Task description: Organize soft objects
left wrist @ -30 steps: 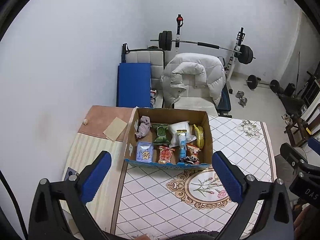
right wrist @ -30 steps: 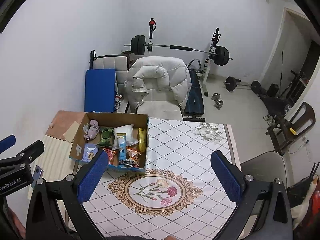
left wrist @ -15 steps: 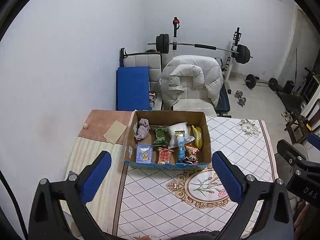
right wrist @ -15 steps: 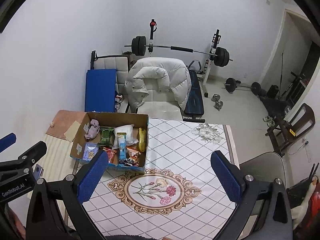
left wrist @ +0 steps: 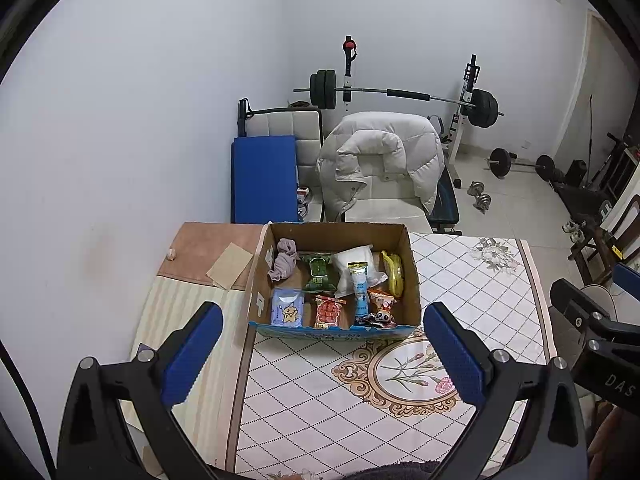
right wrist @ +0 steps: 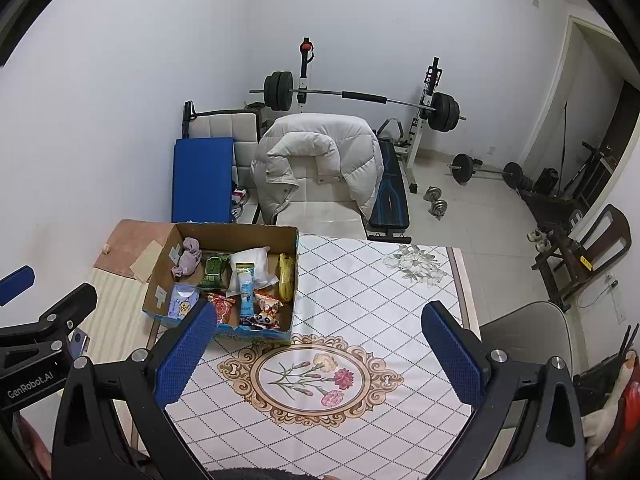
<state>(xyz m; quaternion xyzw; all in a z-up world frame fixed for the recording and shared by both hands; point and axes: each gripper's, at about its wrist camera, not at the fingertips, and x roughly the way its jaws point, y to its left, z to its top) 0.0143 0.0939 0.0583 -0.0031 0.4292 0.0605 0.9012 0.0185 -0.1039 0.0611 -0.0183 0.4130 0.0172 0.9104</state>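
Nearest the cameras, the left gripper (left wrist: 322, 344) and right gripper (right wrist: 320, 346) hover over the patterned worktop (right wrist: 360, 288), fingers spread, holding nothing. Farther back, at the worktop's far left, a cardboard box (left wrist: 334, 330) holds snack packets (left wrist: 328, 312), a rolled grey sock (left wrist: 284, 258), a white pouch (left wrist: 354, 260), a banana (left wrist: 394, 268). Beyond, a white jacket (left wrist: 380, 156) drapes a chair; barbell rack (left wrist: 400, 94) against the wall.

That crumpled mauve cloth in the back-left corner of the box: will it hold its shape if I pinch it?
Probably not. The cloth lies bunched in soft folds, so it likely sags and trails when lifted. It looks light and unlikely to roll.
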